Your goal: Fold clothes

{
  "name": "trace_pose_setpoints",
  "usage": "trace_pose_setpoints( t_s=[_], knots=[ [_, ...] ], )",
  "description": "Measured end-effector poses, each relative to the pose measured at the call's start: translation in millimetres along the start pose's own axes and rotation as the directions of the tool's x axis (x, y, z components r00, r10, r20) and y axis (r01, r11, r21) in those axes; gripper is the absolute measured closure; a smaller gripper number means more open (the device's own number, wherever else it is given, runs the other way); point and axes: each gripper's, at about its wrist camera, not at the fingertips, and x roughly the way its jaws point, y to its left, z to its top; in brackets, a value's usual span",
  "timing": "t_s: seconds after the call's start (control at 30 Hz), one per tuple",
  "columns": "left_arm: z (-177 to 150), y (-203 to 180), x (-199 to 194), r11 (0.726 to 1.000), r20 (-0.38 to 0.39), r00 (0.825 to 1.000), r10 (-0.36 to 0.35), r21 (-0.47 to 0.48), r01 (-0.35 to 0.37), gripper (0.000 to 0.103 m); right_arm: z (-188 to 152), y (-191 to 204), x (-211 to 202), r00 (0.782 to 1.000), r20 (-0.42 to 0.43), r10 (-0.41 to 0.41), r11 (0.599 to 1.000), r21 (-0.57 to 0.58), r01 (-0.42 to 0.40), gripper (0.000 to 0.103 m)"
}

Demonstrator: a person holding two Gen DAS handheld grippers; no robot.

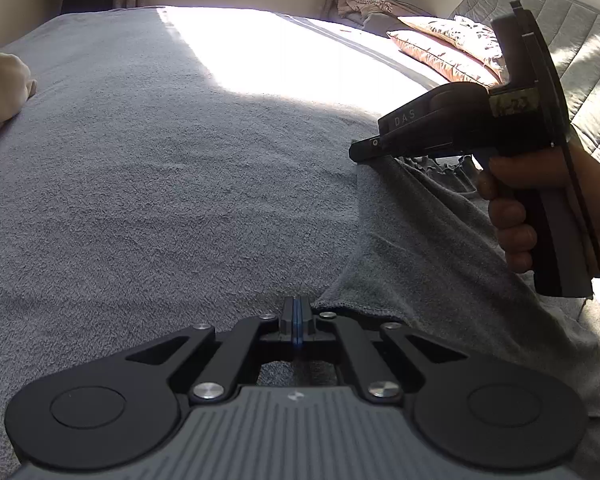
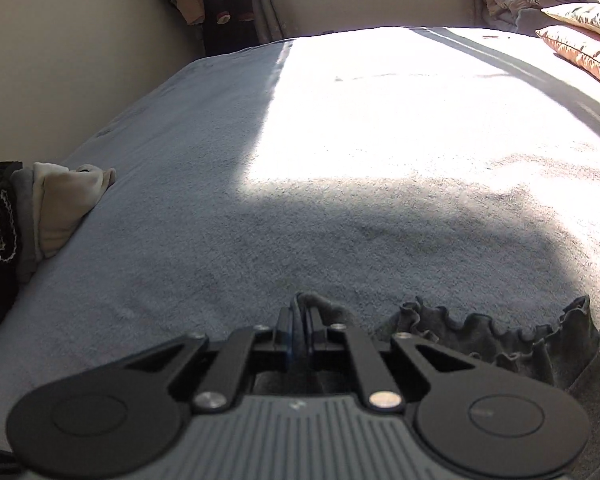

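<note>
A bed (image 1: pixel 140 200) with a grey cover is seen from the left wrist. The grey cloth (image 1: pixel 420 248) is pinched by the closed left tongs (image 1: pixel 297 320) and stretches up rightward to the closed right tongs (image 1: pixel 360 150).

From the right wrist, the right tongs (image 2: pixel 300 328) are shut on the cloth's edge; its frill (image 2: pixel 500 332) runs off to the right.

On the grey fleece-covered bed (image 2: pixel 228 240), a pile of folded clothes (image 2: pixel 48 212) lies at left; patterned satin pillows (image 2: pixel 588 36) lie far right.
</note>
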Motion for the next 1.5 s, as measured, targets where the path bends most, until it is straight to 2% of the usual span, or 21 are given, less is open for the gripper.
trace_pose_setpoints(
  t_s=[0.07, 0.13, 0.23, 0.3, 0.33, 0.4, 0.53, 0.57, 0.6, 0.67, 0.7, 0.73, 0.8, 0.83, 0.97, 1.07, 1.17, 1.27, 1.33, 1.4, 1.5],
  knots=[
    [0.7, 5.6, -2.9, 1.0, -0.003, 1.0, -0.017, -0.022, 0.017, 0.103, -4.0, -0.8, 6.0, 1.0, 0.008, -0.008, 1.0, -0.022, 0.008, 0.096],
    [3.3, 13.0, -8.7, 0.995, 0.008, 0.998, -0.065, -0.07, 0.065, 0.103, -4.2, -5.7, 5.1, 0.999, 0.033, 0.008, 1.0, 0.014, -0.008, 0.096],
    [12.1, 32.6, -23.2, 0.963, 0.059, 0.984, -0.167, -0.203, 0.176, 0.101, -3.1, -7.8, 4.2, 0.999, 0.031, 0.011, 0.999, 0.03, -0.011, 0.092],
    [15.5, 30.1, -29.6, 0.965, 0.091, 0.982, -0.163, -0.195, 0.178, 0.098, -3.0, -5.6, -8.7, 0.998, 0.062, -0.024, 0.999, -0.022, 0.025, 0.079],
    [16.1, 22.9, -28.2, 0.97, 0.096, 0.982, -0.16, -0.17, 0.175, 0.096, -3.5, -2.5, -16.9, 0.994, 0.093, -0.052, 0.996, -0.061, 0.058, 0.076],
    [16.7, 8.2, -24.8, 0.977, 0.104, 0.982, -0.16, -0.123, 0.173, 0.095, -6.2, -0.8, -36.9, 0.989, 0.133, -0.068, 0.99, -0.112, 0.083, 0.075],
    [9.8, -27.1, -15.3, 0.977, 0.111, 0.973, -0.202, -0.04, 0.208, 0.095, -29.0, -4.0, -84.5, 0.994, 0.112, 0.003, 0.986, -0.166, 0.015, 0.075],
    [7.7, -35.9, -11.8, 0.98, 0.106, 0.974, -0.199, -0.01, 0.201, 0.093, -38.7, -5.2, -95.9, 0.995, 0.098, 0.018, 0.984, -0.179, -0.001, 0.075],
    [5.3, -43.0, -4.6, 0.985, 0.083, 0.982, -0.17, 0.025, 0.168, 0.089, -48.4, -6.3, -107.2, 0.996, 0.083, 0.033, 0.981, -0.192, -0.017, 0.075],
    [0.6, -54.5, 10.4, 0.992, 0.035, 0.994, -0.1, 0.087, 0.097, 0.089, -68.2, -9.0, -129.5, 0.997, 0.05, 0.059, 0.975, -0.217, -0.047, 0.074],
    [-1.8, -52.1, 18.1, 0.995, 0.006, 0.999, -0.052, 0.083, 0.051, 0.091, -81.3, -14.1, -136.2, 0.999, 0.009, 0.045, 0.974, -0.223, -0.042, 0.074],
    [-3.8, -47.0, 20.9, 0.997, -0.002, 0.999, -0.04, 0.067, 0.04, 0.093, -94.3, -21.1, -139.4, 0.999, -0.037, 0.009, 0.973, -0.229, -0.018, 0.074],
    [-4.2, -35.3, 19.7, 0.998, -0.006, 0.998, -0.063, 0.02, 0.064, 0.094, -122.0, -45.4, -141.0, 0.989, -0.11, -0.097, 0.971, -0.229, 0.07, 0.074],
    [-3.7, -32.6, 17.4, 0.998, -0.013, 0.998, -0.056, 0.016, 0.056, 0.094, -132.0, -61.4, -145.8, 0.985, -0.114, -0.131, 0.975, -0.195, 0.107, 0.074],
    [-5.1, -30.2, 8.5, 0.999, -0.012, 0.999, -0.05, 0.006, 0.05, 0.095, -140.8, -98.9, -180.4, 0.995, -0.072, -0.064, 0.997, -0.043, 0.061, 0.074],
    [-3.3, -31.0, -0.8, 0.998, 0.01, 0.999, -0.05, -0.023, 0.05, 0.095, -149.6, -96.3, -194.9, 0.996, -0.065, -0.068, 0.99, -0.125, 0.059, 0.073],
    [-5.9, -36.6, 1.0, 0.999, 0.012, 0.999, -0.038, 0.004, 0.038, 0.094, -165.7, -93.9, -199.0, 0.99, -0.104, -0.098, 0.975, -0.209, 0.074, 0.073],
    [-8.6, -42.1, 2.7, 0.999, 0.014, 1.0, -0.026, 0.032, 0.026, 0.094, -175.6, -89.9, -201.0, 0.99, -0.116, -0.084, 0.968, -0.246, 0.053, 0.073],
    [-10.2, -44.5, 4.2, 0.999, 0.016, 1.0, -0.019, 0.043, 0.018, 0.094, -179.0, -88.6, -200.2, 0.989, -0.114, -0.099, 0.962, -0.263, 0.066, 0.077],
    [-10.7, -39.9, 6.9, 1.0, 0.018, 1.0, -0.019, 0.018, 0.018, 0.094, -179.0, -87.3, -199.3, 0.987, -0.101, -0.123, 0.956, -0.279, 0.09, 0.1],
    [-9.2, -42.2, 3.6, 1.0, 0.007, 1.0, 0.0, 0.03, -0.001, 0.094, -177.2, -85.6, -207.2, 0.989, -0.071, -0.13, 0.952, -0.287, 0.104, 0.101]
  ],
)
